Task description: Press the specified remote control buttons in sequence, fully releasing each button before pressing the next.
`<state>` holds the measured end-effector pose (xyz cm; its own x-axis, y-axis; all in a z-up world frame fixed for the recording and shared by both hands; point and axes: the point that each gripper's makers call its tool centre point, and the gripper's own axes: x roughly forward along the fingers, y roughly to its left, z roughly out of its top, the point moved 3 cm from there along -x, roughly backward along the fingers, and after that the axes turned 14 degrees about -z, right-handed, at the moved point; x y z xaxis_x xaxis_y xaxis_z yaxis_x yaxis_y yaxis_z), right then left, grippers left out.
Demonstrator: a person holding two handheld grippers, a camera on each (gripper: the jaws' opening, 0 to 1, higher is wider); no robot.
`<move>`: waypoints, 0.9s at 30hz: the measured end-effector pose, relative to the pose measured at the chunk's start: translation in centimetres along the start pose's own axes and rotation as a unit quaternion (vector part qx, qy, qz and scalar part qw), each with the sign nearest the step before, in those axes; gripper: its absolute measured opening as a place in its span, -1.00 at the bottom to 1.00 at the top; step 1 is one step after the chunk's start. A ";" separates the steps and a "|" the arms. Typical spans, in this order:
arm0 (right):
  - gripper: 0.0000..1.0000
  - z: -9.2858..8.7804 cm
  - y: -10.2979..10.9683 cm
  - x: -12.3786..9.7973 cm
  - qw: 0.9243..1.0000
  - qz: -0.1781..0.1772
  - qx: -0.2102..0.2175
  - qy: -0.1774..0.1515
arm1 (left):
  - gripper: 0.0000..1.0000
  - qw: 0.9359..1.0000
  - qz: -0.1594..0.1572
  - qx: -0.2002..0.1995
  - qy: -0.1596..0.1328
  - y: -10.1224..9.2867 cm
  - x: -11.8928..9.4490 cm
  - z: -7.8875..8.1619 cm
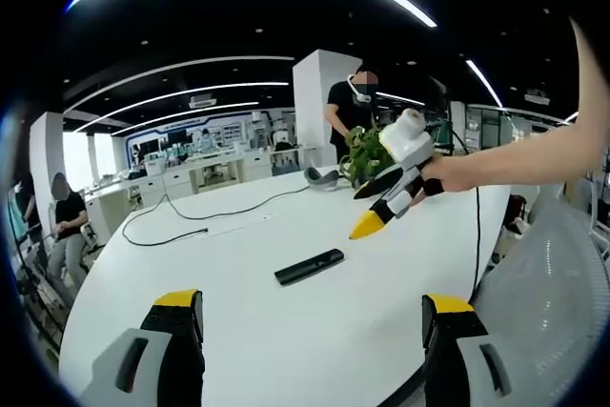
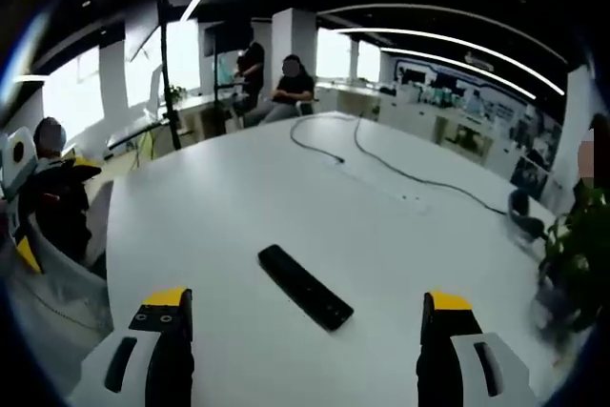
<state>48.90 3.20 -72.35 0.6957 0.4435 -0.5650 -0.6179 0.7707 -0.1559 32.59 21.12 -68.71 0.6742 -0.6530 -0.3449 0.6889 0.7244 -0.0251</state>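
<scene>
Both claws [image 1: 315, 316] [image 2: 303, 316] wide open above bare white table [image 1: 286, 331], black remote [image 1: 310, 266] perhaps well clear of its edge.

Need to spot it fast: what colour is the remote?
Black, on the white table; the remote shows best in the right gripper view.

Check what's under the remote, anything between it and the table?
Nothing visible: the black remote lies flat, directly on the bare white table. Its underside is covered, so contact there cannot be seen. Both tools are apart from it.
</scene>
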 end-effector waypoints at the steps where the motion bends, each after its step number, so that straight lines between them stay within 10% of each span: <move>1: 0.98 0.3 0.2 -0.5 1.000 -0.002 0.004 -0.010 | 1.00 1.000 0.001 0.000 -0.001 0.0 0.0 0.0; 27: 0.96 -1.1 4.8 -11.5 0.995 -0.042 0.035 -0.081 | 1.00 1.000 -0.014 0.000 -0.007 -0.5 0.0 0.2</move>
<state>37.54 1.26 -67.49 0.7967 0.4401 -0.4142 -0.5327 0.8351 -0.1374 32.30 20.68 -68.46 0.6583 -0.6761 -0.3311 0.7074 0.7059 -0.0349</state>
